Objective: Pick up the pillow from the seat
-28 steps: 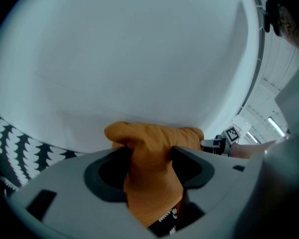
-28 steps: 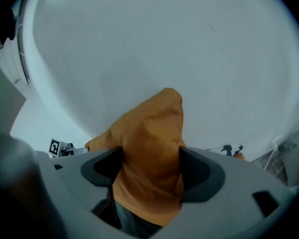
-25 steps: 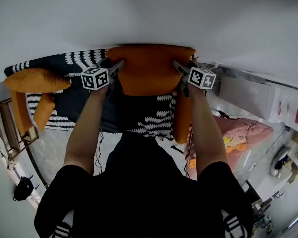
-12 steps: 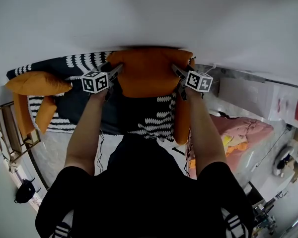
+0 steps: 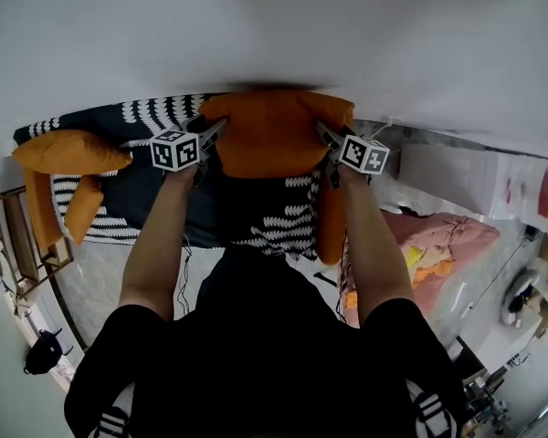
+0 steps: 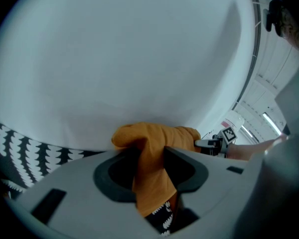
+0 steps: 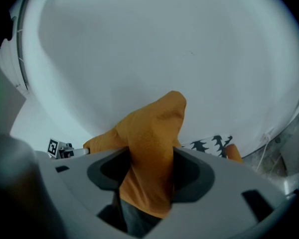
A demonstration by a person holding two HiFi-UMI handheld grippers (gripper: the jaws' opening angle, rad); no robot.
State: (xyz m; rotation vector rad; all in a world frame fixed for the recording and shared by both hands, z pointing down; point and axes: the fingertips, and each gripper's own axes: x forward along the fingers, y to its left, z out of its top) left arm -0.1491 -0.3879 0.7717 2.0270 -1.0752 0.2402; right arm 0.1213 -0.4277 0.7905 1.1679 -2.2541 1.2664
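Left gripper [image 6: 149, 166]: jaws closing, pads pinching a fold of the orange pillow [image 6: 154, 138] at its left edge. Right gripper [image 7: 149, 168]: same, jaws closing on a bunched corner of the pillow's right edge, with fabric touching both pads.

From the head view I've got the left gripper [image 5: 215, 128] and right gripper [image 5: 324, 133] on opposite sides of the orange pillow [image 5: 274, 135]. It stands upright at the back of the seat [image 5: 146, 190], against the white wall [image 5: 274, 26]. I can't tell if its bottom edge is off the seat.

The seat cover is dark with white zigzag print. A second orange pillow [image 5: 68, 151] lies well apart at the seat's left end. An orange bolster [image 5: 331, 222] is below the right gripper. A pink cloth [image 5: 447, 240] is off to the right.
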